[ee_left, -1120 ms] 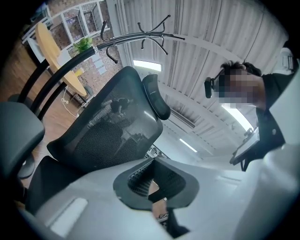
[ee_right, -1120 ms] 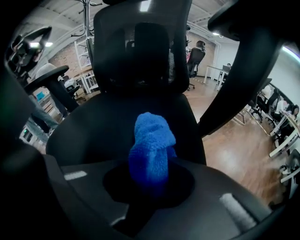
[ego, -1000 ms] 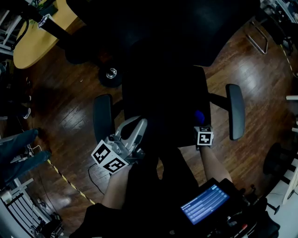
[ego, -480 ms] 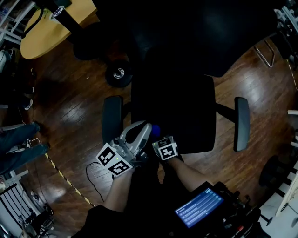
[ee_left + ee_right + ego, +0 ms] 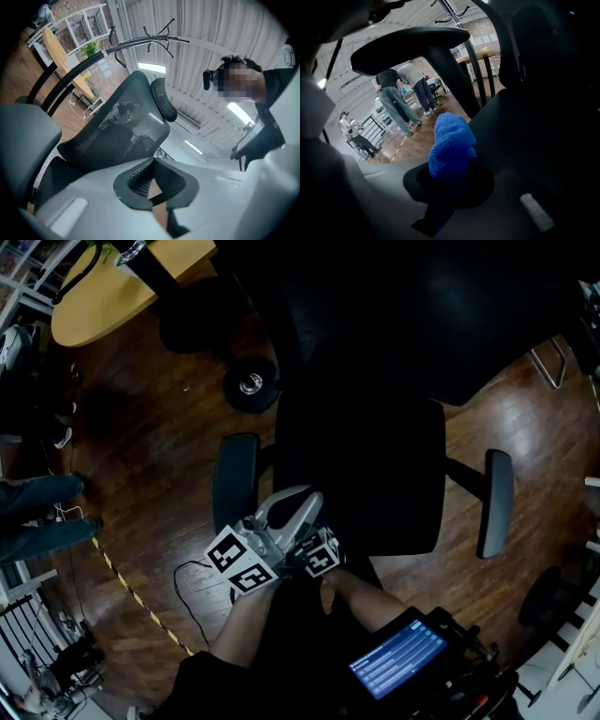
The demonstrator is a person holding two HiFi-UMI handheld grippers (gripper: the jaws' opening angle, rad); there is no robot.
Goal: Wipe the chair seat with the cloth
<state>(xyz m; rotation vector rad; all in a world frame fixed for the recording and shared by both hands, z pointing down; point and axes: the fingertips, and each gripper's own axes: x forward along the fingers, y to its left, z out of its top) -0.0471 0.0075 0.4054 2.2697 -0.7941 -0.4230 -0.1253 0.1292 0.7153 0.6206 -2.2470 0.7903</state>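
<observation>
While you crowd both tools at the near left corner of the black padded chair seat, log the surroundings. There is dark wooden plank floor and a pale wood round tabletop at far left. A shiny-hubbed black caster sits beyond the seat. Striped yellow-black floor tape runs to your left, and a lit tablet screen sits by your knees. The left grey padded armrest and the right grey padded armrest flank the seat. Bystanders in jeans stand well apart.

Obstructions: your left gripper lies just beside the right gripper and covers its jaws from the head view. The left armrest and its post cross the right gripper view just ahead of the cloth.

Left jaws: pressed together at the tips, nothing between them. Right jaws: clamped on the fluffy blue cloth.

Cloth: a bunched wad at the seat's left edge, below the left armrest. Contact with the seat cannot be told. Its long axis runs along the jaws. The free end points out past the jaw tips, toward the armrest post.
</observation>
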